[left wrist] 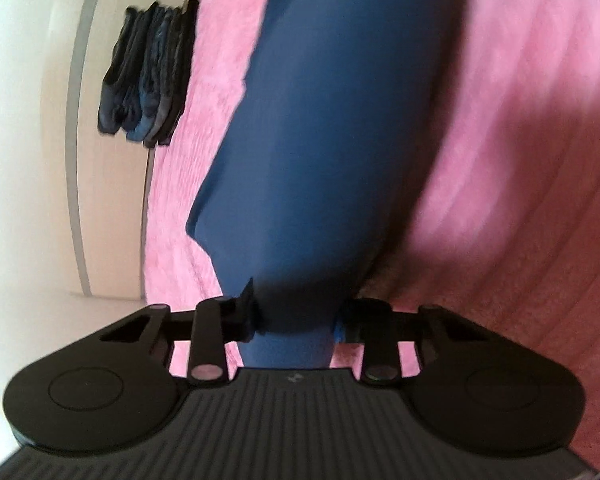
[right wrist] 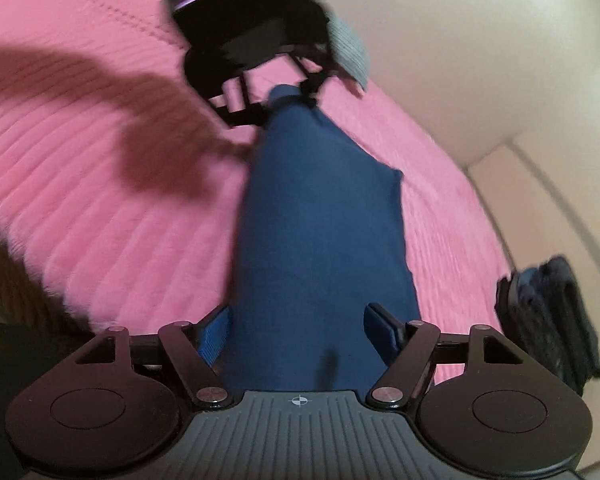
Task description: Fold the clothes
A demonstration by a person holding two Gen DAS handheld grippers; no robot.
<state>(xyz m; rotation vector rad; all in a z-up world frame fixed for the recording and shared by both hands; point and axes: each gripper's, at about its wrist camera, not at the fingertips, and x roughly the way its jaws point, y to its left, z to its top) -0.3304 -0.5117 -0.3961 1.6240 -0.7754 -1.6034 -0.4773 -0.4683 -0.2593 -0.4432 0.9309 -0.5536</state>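
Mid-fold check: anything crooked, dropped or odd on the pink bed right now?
Nothing stands out. The blue garment hangs stretched between the left hand-held gripper and the right hand-held gripper, over the pink blanket. The dark folded stack sits near the bed's edge, slightly uneven but intact.

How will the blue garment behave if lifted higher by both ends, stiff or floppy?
Likely floppy: the blue garment already bunches narrow toward the left claw. Probably sags mid-span onto the pink blanket. Seems light; the right claw straddles it loosely.
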